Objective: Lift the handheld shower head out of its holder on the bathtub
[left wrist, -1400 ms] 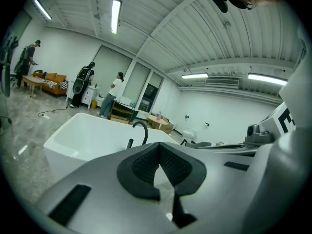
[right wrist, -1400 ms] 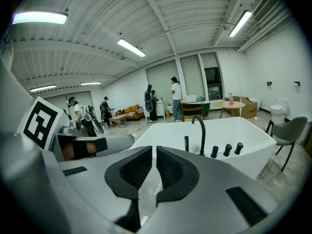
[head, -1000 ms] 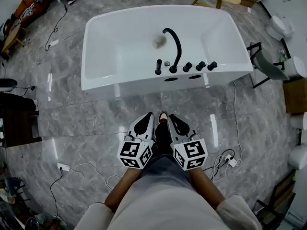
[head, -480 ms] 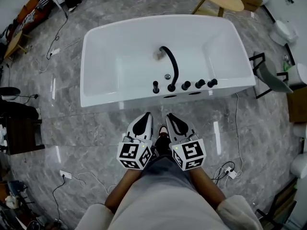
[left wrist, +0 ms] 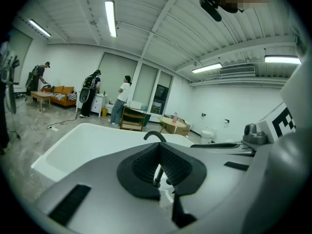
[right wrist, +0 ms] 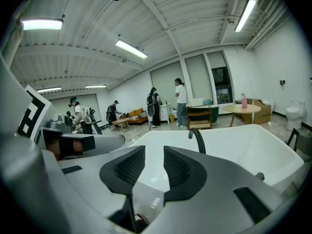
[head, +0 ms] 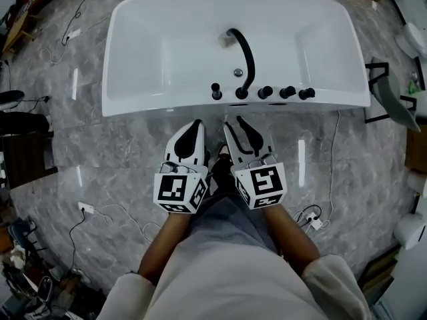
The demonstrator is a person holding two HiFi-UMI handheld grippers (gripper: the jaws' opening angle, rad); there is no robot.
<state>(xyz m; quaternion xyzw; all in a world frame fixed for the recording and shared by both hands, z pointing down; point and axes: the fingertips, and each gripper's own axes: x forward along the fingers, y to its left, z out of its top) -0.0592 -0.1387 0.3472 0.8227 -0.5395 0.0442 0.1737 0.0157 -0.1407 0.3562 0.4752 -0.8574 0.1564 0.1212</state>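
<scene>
The white bathtub (head: 167, 105) lies just ahead of me on the marble floor. On its near rim the black handheld shower head (head: 215, 92) stands upright in its holder, left of the curved black spout (head: 245, 55) and three black knobs (head: 287, 92). My left gripper (head: 195, 125) hovers short of the rim, shut with nothing in it; past its pads (left wrist: 146, 162) the shower head (left wrist: 156, 172) shows. My right gripper (head: 235, 122) sits beside it, also short of the rim. Its jaws are opening and the gap (right wrist: 154, 162) between them is empty. The spout (right wrist: 197, 138) rises beyond.
Cables and a power strip (head: 316, 223) trail on the floor at my right. A dark chair (head: 390, 95) stands off the tub's right end. Several people (right wrist: 181, 101) and a round table (right wrist: 246, 108) are far across the room. My shoe (head: 224, 155) shows between the grippers.
Both grippers have moved forward toward the tub's near rim, and the tub looms larger in the head view. The right gripper's jaws look further apart than before.
</scene>
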